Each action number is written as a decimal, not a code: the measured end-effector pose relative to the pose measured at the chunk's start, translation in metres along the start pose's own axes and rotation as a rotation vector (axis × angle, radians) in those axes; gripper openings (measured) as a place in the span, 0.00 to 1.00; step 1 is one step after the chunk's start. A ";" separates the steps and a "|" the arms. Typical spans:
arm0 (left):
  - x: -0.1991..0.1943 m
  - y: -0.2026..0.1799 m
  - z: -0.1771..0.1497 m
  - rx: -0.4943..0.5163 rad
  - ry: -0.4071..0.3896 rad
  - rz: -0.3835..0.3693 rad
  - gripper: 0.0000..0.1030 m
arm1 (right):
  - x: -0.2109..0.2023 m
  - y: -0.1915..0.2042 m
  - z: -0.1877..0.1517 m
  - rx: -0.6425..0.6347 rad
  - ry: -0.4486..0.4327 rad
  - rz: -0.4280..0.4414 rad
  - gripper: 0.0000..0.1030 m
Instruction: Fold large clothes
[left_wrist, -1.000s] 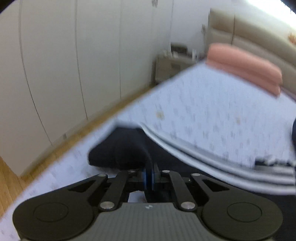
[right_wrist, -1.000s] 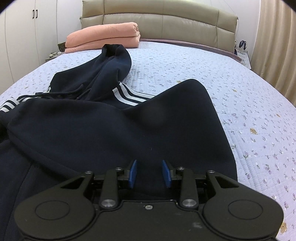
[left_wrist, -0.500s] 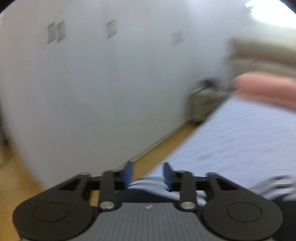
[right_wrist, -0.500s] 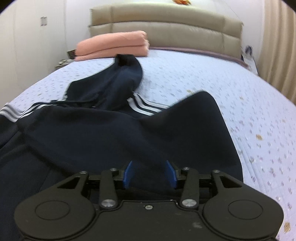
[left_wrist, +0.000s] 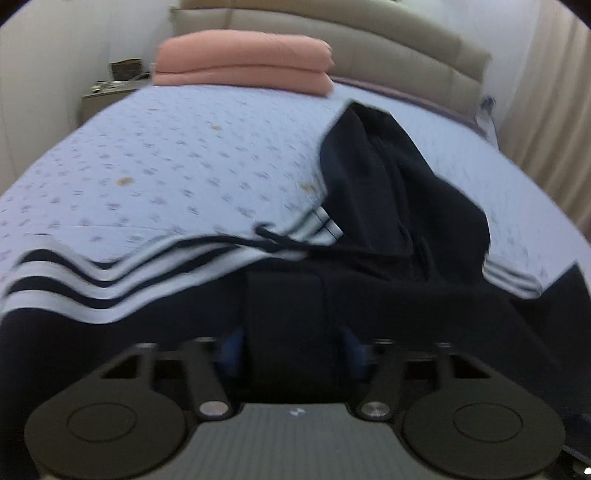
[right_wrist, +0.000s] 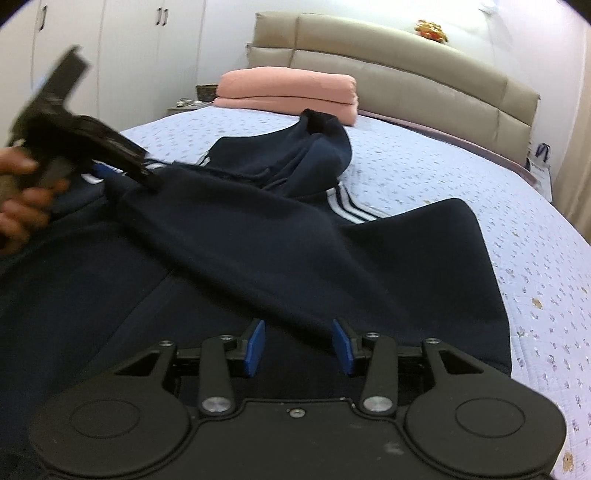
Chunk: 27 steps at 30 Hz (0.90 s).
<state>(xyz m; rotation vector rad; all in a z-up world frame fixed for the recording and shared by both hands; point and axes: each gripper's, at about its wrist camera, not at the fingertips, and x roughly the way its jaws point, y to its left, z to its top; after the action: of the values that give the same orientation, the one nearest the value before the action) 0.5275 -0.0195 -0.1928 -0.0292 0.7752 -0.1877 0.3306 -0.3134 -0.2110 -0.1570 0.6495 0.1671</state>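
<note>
A navy hoodie (right_wrist: 258, 236) with white stripes lies spread on the bed, its hood (left_wrist: 388, 192) toward the headboard. A striped sleeve (left_wrist: 110, 280) runs left. My left gripper (left_wrist: 291, 347) is open, its blue pads on either side of a dark fold of the hoodie, low over the cloth. It also shows in the right wrist view (right_wrist: 122, 166), at the hoodie's left edge. My right gripper (right_wrist: 297, 347) is open and empty, just above the hoodie's body near its lower right part.
The bed has a lilac flowered cover (right_wrist: 517, 236) and a beige padded headboard (right_wrist: 406, 70). A folded pink blanket (left_wrist: 243, 62) lies at the head. A nightstand (left_wrist: 107, 92) stands at the left, white wardrobes (right_wrist: 129, 55) behind, a curtain (left_wrist: 554, 92) at the right.
My left gripper has let go of the sleeve, opened, swung from facing the wardrobe round to the bed and come down over a fold. My right gripper stayed open, shifting slightly.
</note>
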 end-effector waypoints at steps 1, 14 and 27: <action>0.003 -0.003 -0.001 0.031 -0.003 0.023 0.26 | 0.000 0.000 -0.001 -0.001 0.005 0.003 0.49; -0.087 0.045 0.004 0.062 -0.209 0.163 0.10 | -0.018 -0.037 0.019 0.147 -0.056 -0.129 0.49; -0.084 0.038 -0.032 0.068 -0.208 0.032 0.29 | 0.054 -0.083 0.072 0.388 -0.007 -0.174 0.46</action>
<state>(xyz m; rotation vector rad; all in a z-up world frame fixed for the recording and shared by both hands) 0.4524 0.0337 -0.1611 0.0281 0.5613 -0.1775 0.4318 -0.3746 -0.1798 0.1604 0.6460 -0.1265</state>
